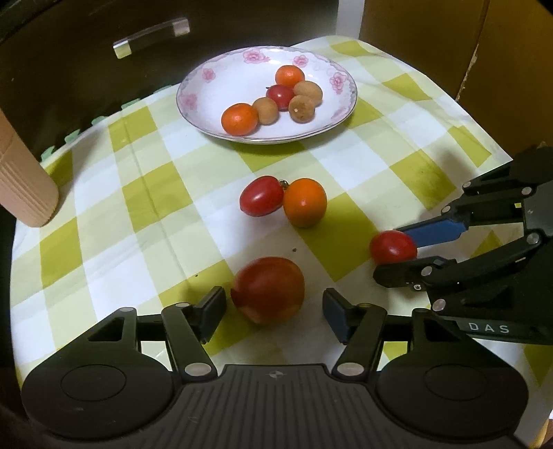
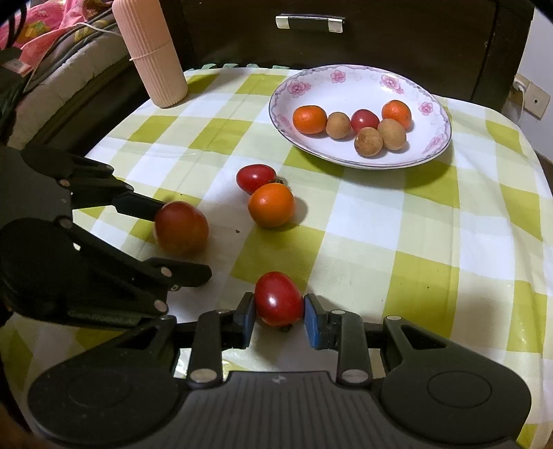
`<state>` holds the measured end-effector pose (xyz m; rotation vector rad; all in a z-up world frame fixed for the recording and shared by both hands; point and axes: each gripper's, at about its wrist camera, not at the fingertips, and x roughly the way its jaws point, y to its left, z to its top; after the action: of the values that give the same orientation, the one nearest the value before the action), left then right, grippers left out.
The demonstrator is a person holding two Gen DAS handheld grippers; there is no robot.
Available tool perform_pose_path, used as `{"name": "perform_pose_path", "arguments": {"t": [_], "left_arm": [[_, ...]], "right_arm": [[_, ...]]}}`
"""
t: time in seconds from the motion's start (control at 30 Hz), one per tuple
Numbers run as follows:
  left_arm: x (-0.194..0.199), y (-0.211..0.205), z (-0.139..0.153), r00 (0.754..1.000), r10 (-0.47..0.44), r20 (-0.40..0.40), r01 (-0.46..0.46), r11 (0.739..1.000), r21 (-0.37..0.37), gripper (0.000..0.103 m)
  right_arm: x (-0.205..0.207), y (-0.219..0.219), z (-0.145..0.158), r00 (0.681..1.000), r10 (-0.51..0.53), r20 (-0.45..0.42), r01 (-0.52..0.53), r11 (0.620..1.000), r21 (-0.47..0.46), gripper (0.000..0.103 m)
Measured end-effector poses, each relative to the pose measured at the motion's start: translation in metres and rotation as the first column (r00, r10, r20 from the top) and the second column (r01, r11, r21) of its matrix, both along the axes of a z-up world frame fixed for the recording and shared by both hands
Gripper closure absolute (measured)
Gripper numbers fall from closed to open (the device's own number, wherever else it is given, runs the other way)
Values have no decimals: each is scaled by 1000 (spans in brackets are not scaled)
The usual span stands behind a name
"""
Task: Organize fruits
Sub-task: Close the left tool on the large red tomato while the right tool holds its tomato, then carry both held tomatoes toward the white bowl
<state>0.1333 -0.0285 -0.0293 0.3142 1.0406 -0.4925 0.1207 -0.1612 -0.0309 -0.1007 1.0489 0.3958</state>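
A big red tomato (image 1: 268,289) lies on the checked cloth between the fingers of my left gripper (image 1: 273,305), which is open, with a clear gap on its right side. My right gripper (image 2: 280,311) is shut on a small red tomato (image 2: 278,298), both blue pads pressing its sides just above the cloth. The left wrist view shows that gripper (image 1: 389,254) at the right with the same tomato (image 1: 393,247). Another small red tomato (image 1: 261,196) and an orange fruit (image 1: 305,202) touch each other mid-table. The flowered plate (image 1: 193,103) holds two orange fruits, one red tomato and three brown longans.
A pink ribbed cylinder (image 2: 152,51) stands at the table's far left corner. A dark cabinet with a clear handle (image 1: 152,36) rises behind the table. A cardboard box (image 1: 449,41) stands at the far right. Bedding (image 2: 52,31) lies beyond the left edge.
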Motion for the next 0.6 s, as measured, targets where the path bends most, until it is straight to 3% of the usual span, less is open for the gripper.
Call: {"name": "perform_pose_path", "arguments": {"t": [0.1, 0.17, 0.23, 0.6], "left_arm": [[1, 2, 1, 1000, 5, 0, -5, 1000, -6, 35], [1, 1, 1, 1000, 8, 8, -8, 1000, 4, 46], [1, 0, 2, 1000, 10, 7, -10, 1000, 10, 52], [3, 2, 4, 1000, 27, 1, -27, 1000, -1, 53]], "right_arm": [[2, -2, 1, 1000, -4, -2, 4, 1000, 12, 75], [2, -1, 0, 1000, -4, 2, 4, 1000, 11, 75], [2, 2, 0, 1000, 4, 5, -4, 1000, -5, 75], [3, 6, 0, 1000, 11, 6, -11, 1000, -15, 75]]}}
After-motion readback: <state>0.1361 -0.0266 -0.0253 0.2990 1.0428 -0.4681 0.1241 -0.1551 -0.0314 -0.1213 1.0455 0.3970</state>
